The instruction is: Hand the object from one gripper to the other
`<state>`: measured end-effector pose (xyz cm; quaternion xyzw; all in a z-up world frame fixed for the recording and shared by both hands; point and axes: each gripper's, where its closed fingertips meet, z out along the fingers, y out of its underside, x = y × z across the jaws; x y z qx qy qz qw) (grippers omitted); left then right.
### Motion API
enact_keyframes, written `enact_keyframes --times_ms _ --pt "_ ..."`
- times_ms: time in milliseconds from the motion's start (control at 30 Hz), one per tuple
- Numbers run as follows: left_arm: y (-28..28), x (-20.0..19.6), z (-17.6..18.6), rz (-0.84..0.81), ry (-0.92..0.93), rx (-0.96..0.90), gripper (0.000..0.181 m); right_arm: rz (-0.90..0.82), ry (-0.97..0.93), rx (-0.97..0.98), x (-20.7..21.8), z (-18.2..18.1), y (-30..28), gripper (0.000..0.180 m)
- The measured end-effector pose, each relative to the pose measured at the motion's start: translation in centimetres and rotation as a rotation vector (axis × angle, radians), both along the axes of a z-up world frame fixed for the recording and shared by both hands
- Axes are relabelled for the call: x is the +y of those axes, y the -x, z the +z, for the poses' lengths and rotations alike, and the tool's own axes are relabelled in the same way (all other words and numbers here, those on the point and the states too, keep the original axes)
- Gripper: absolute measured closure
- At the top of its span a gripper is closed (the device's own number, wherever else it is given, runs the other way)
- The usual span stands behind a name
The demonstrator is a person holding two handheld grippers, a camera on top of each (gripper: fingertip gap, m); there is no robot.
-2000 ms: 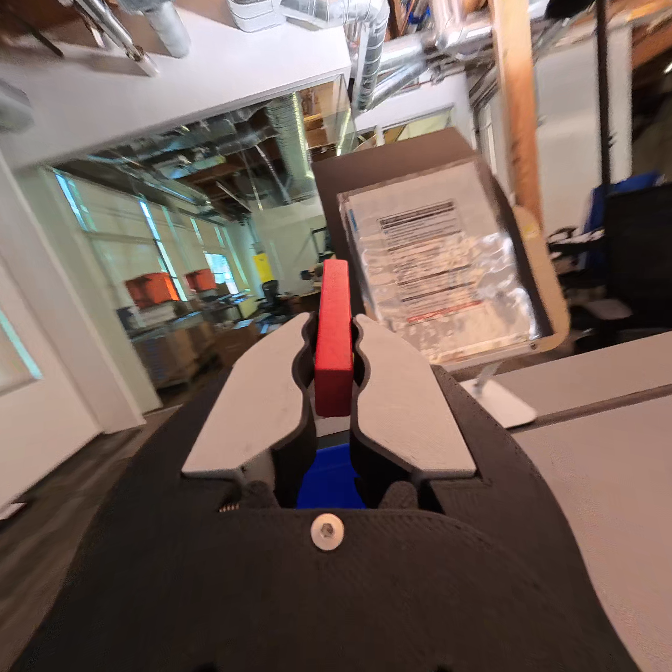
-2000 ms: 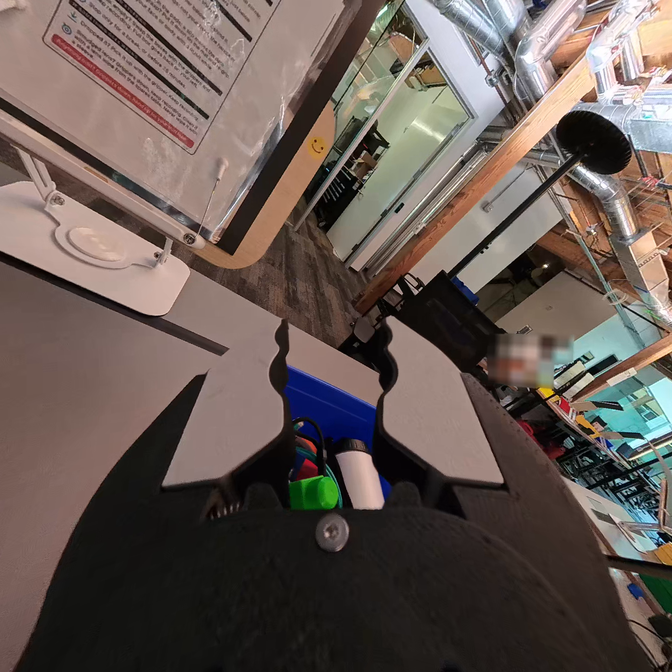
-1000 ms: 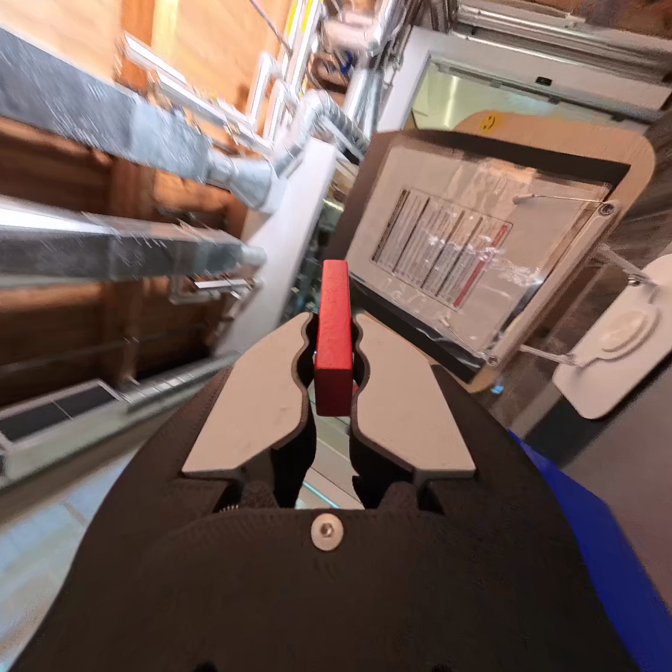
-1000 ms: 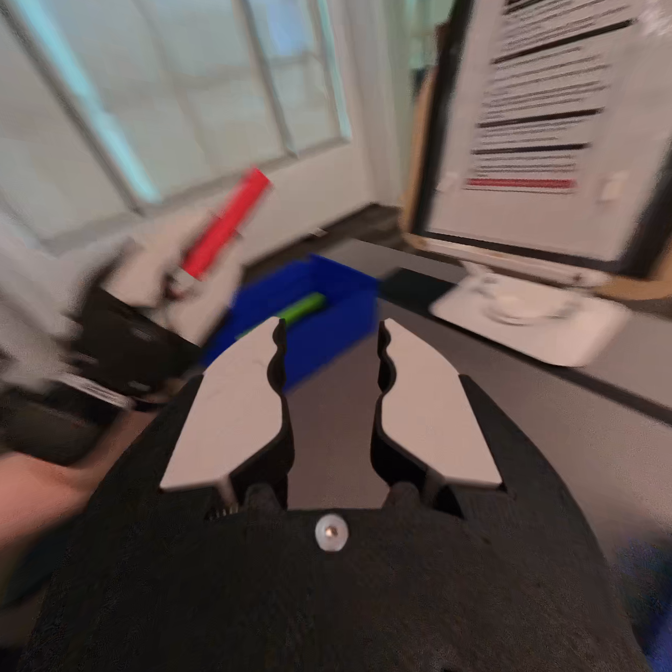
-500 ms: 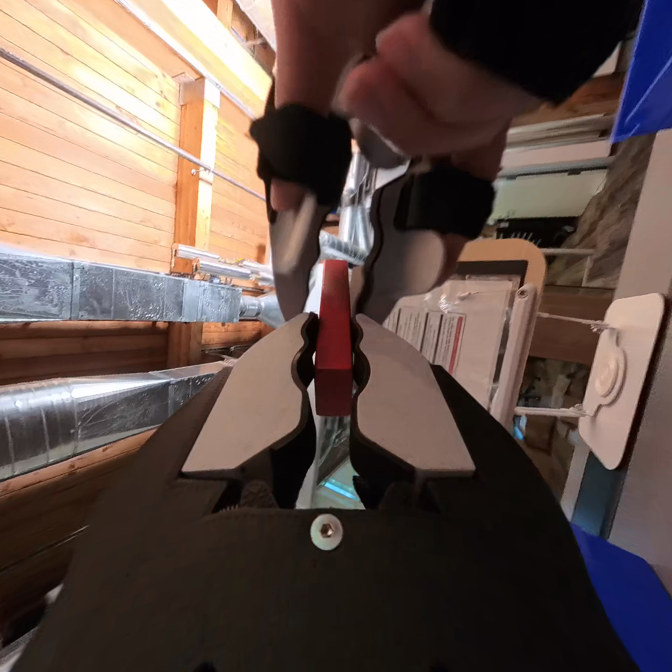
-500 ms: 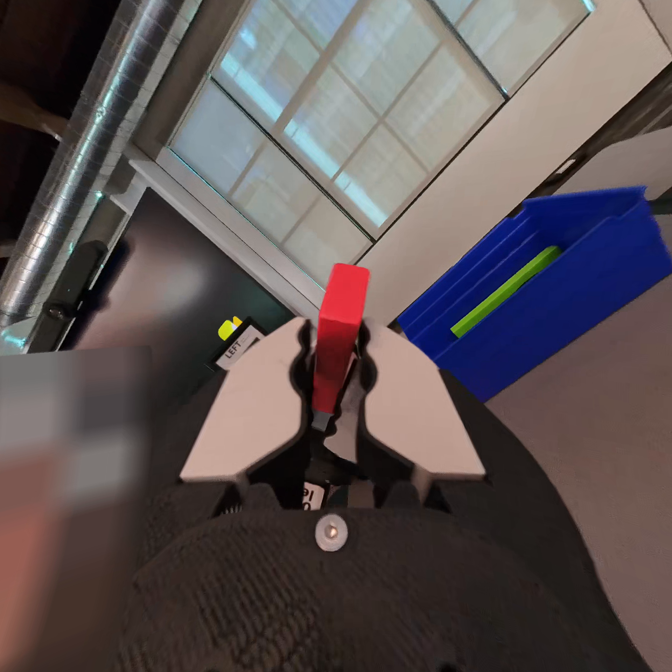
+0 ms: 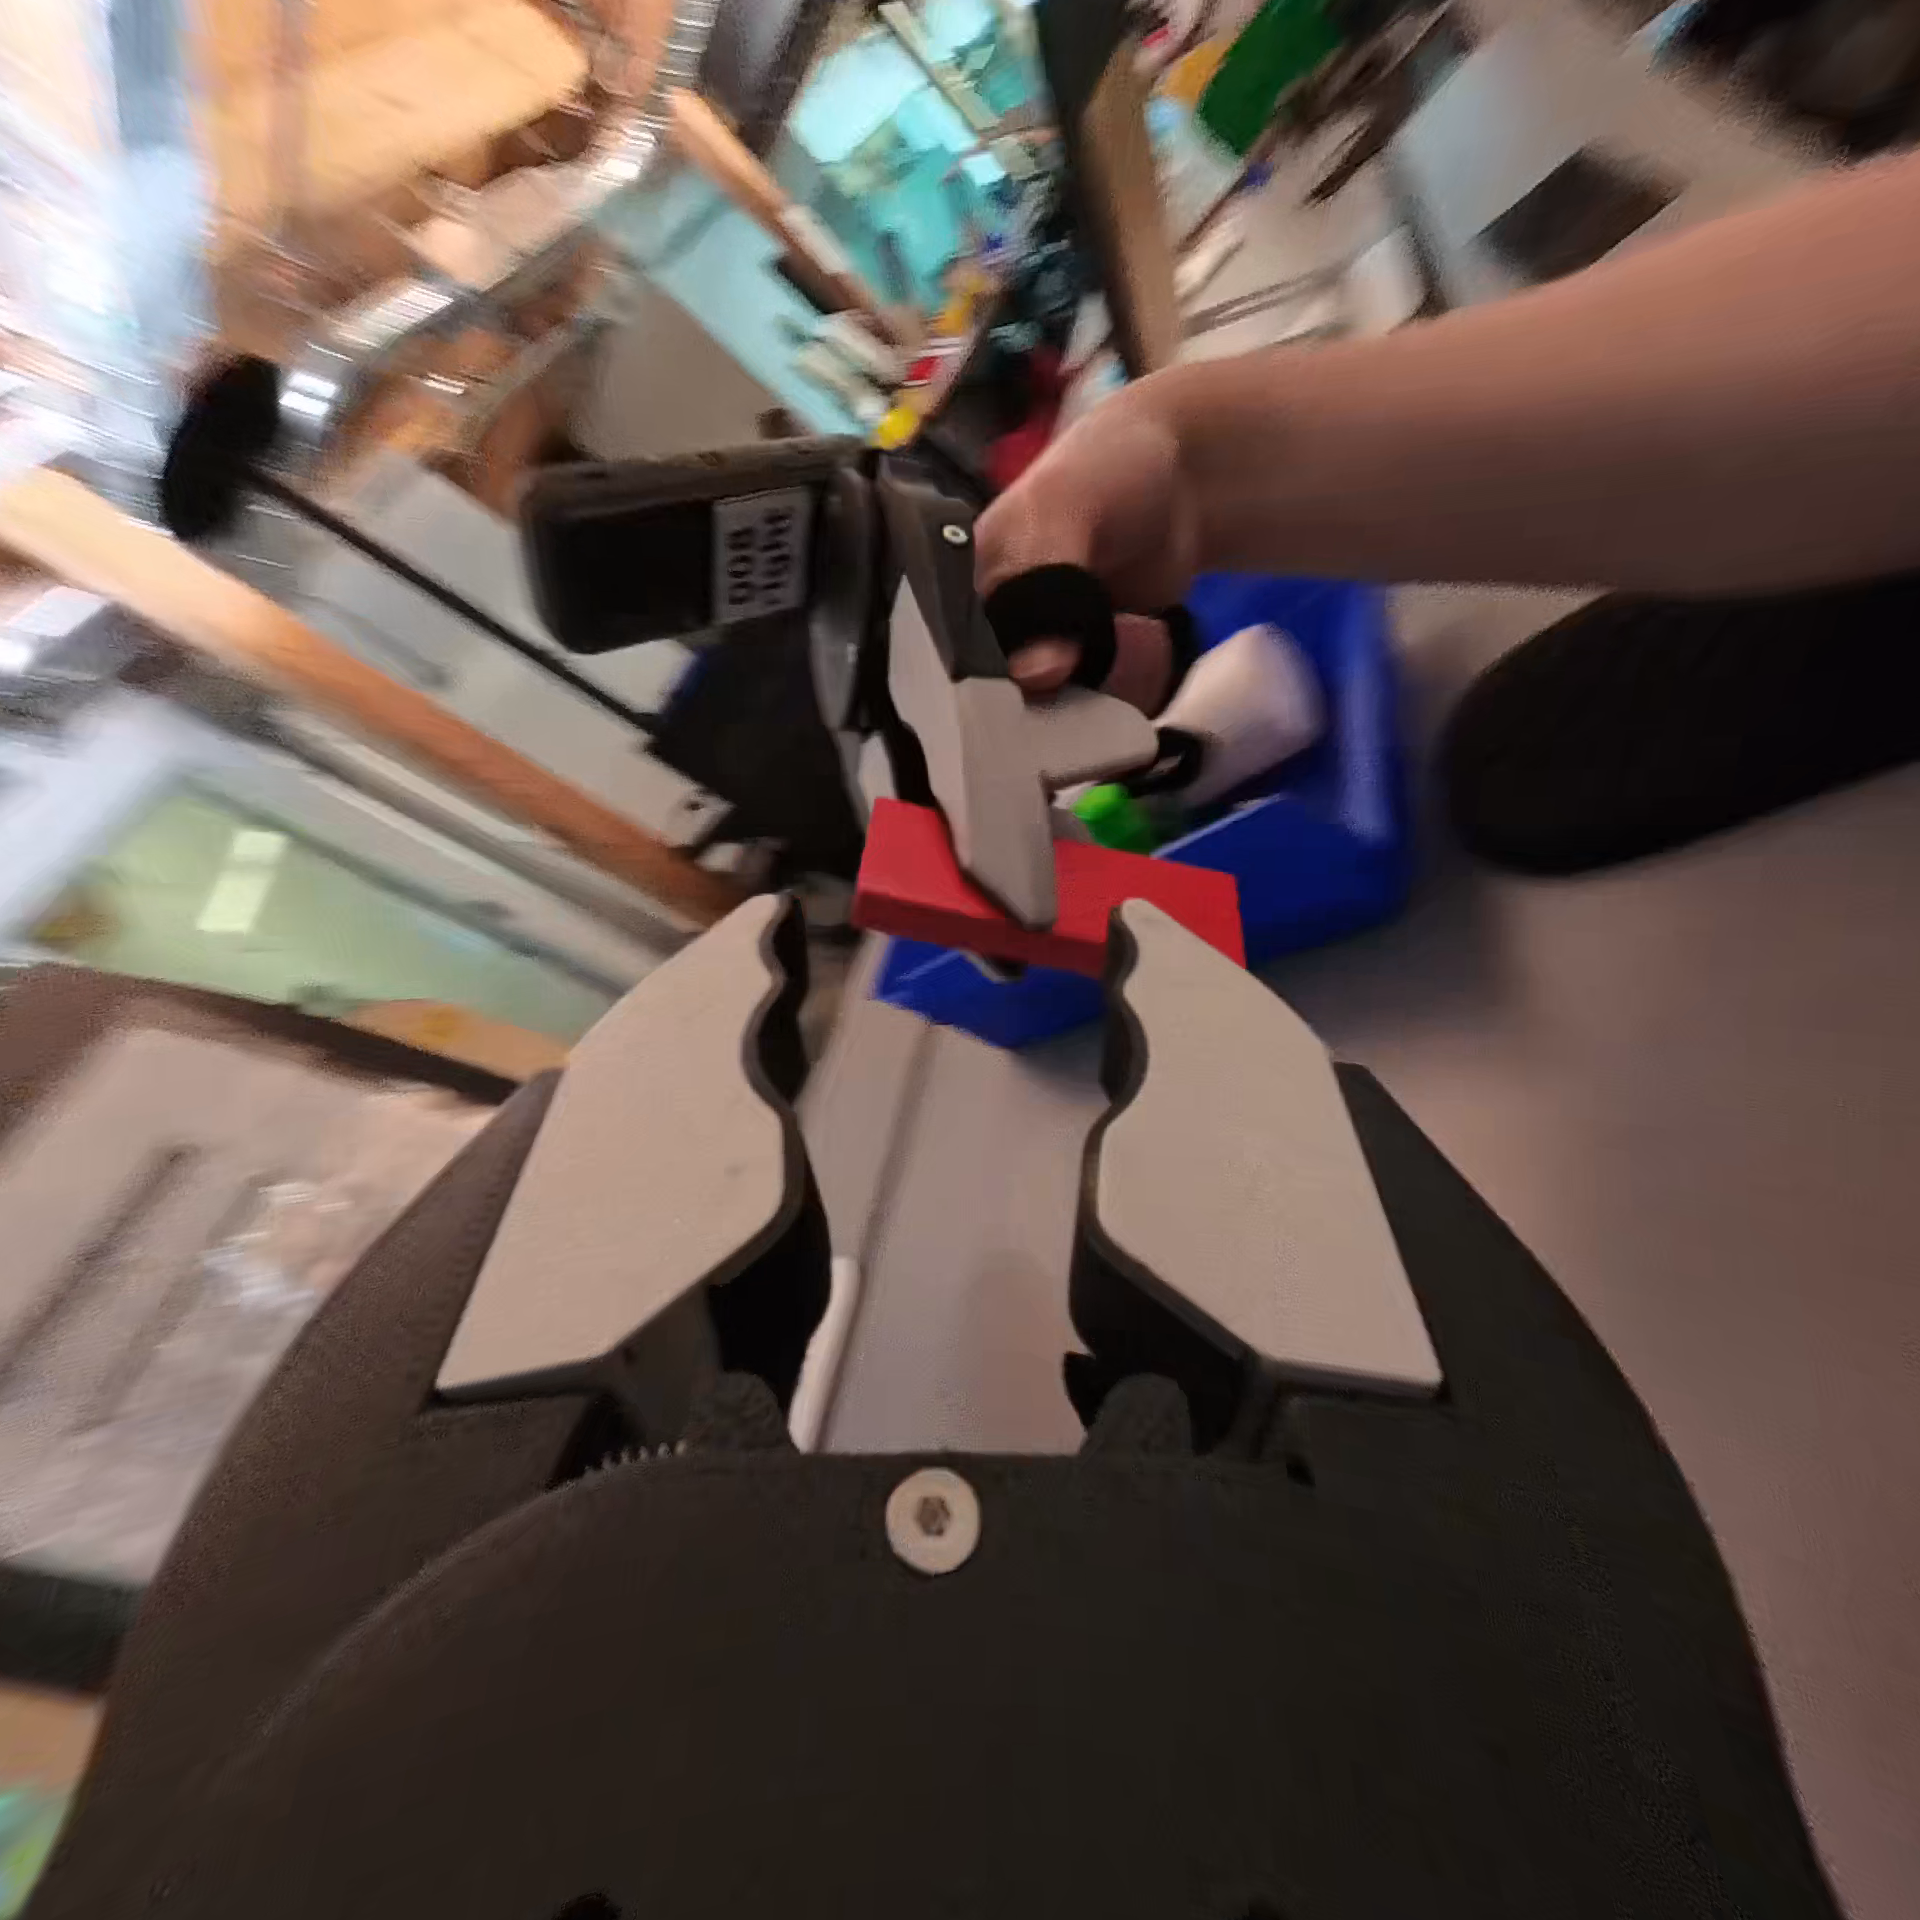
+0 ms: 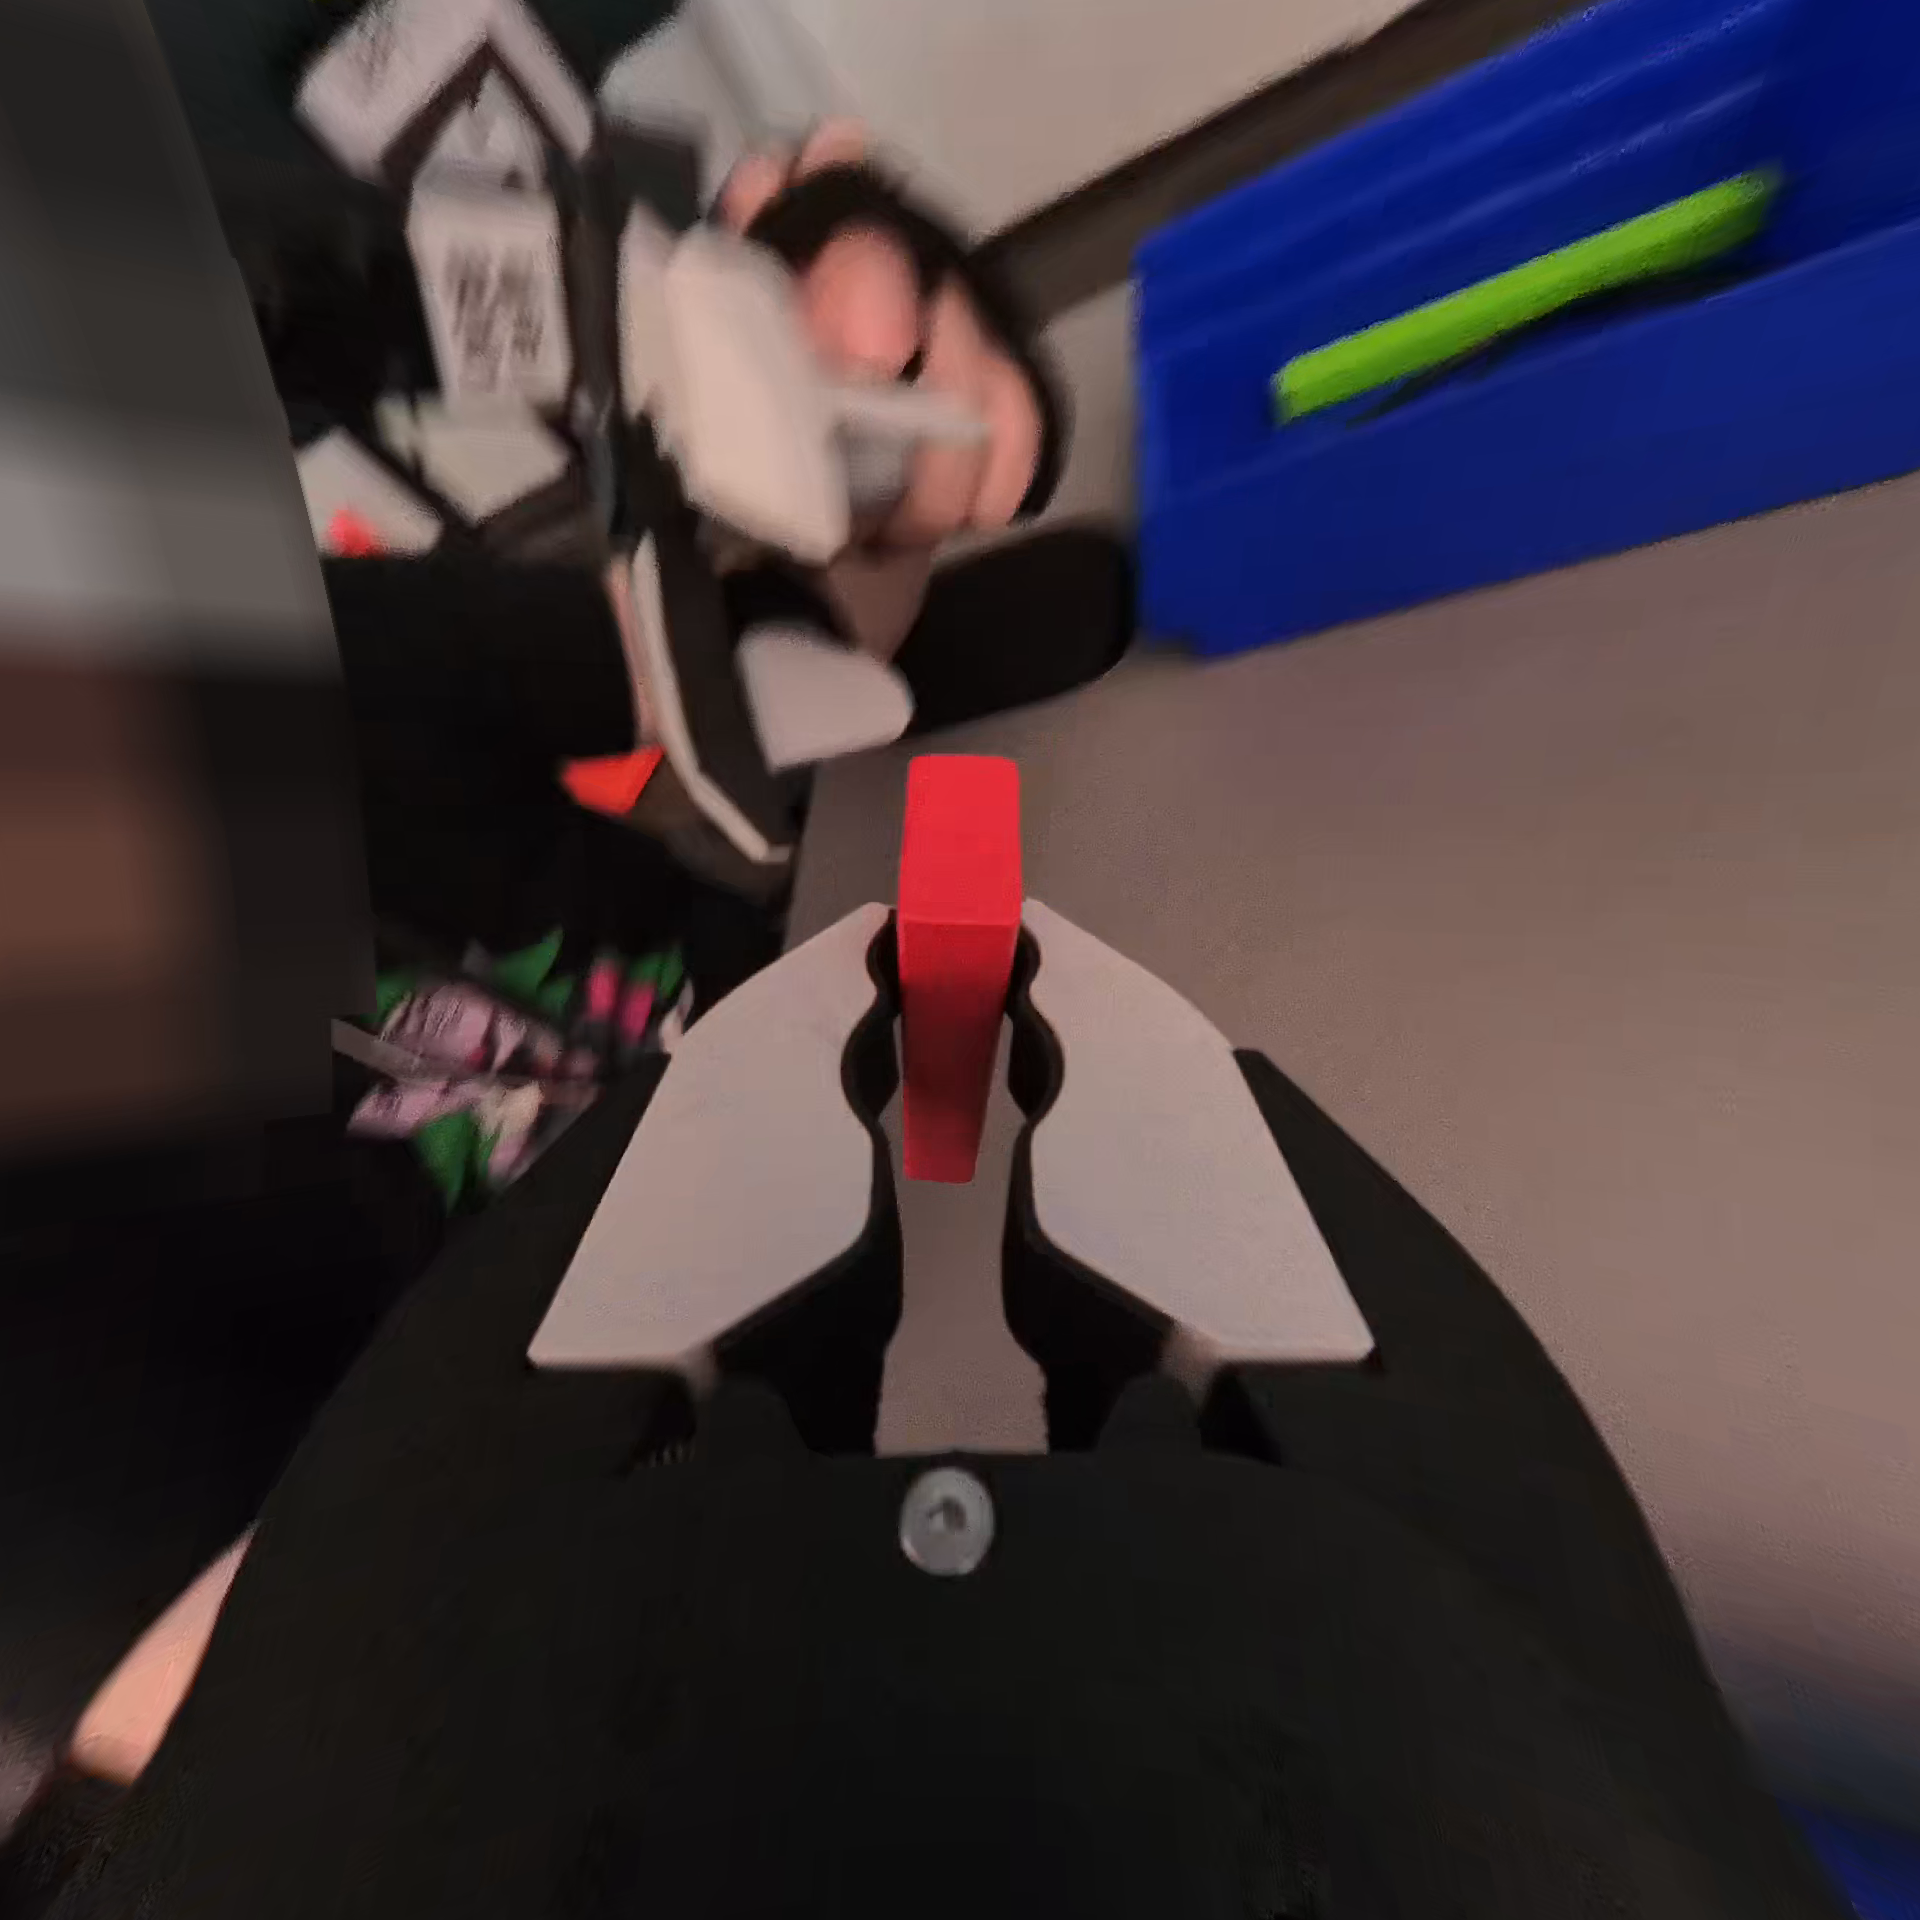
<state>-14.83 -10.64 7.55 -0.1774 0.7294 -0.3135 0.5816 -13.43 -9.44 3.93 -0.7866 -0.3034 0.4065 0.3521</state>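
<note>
Gripping the red block point(image 8: 958, 935) between its grey fingers point(image 8: 1164, 1143), the right gripper point(image 8: 956, 925) holds it edge-on above the grey counter point(image 8: 1455, 935), the block sticking out past the fingertips. From the left wrist view the same block point(image 7: 925, 883) lies flat and crosswise in the right gripper point(image 7: 1013, 904), one of whose fingers point(image 7: 987, 790) presses down on its top face; a person's hand point(image 7: 1091, 540) works that gripper's handle. The left gripper point(image 7: 951, 925) stands with its fingers point(image 7: 665, 1143) spread apart and nothing between them, just short of the block and not touching it. Behind the block sits a blue bin point(image 7: 1340, 831) on the counter, with a white cylinder point(image 7: 1262, 691) and a green piece point(image 7: 1112, 810) inside. In the right wrist view a second blue bin point(image 8: 1558, 416) holds a green bar point(image 8: 1527, 291), and the left gripper point(image 8: 821, 696) shows blurred, near the block's far end.
</note>
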Motion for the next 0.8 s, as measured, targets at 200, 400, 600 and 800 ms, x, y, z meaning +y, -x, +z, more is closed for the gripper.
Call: enact_keyframes --times_ms 200,400,600,800 --pt "2.2 -3.8 -2.1 -0.245 0.016 0.128 0.116 0.380 0.136 -0.096 -5.3 -3.3 3.9 0.161" --pt "2.7 -6.1 -6.4 -0.324 -0.044 0.328 0.118 0.556 0.251 -0.142 -7.1 -5.5 6.4 0.162" --pt "3.2 -6.4 -8.5 -0.358 -0.125 0.401 0.137 0.612 0.321 -0.171 -7.6 -6.8 7.0 0.162" --pt "3.2 -6.0 -9.1 -0.302 -0.163 0.446 0.141 0.642 0.321 -0.177 -8.2 -6.8 6.9 0.162"
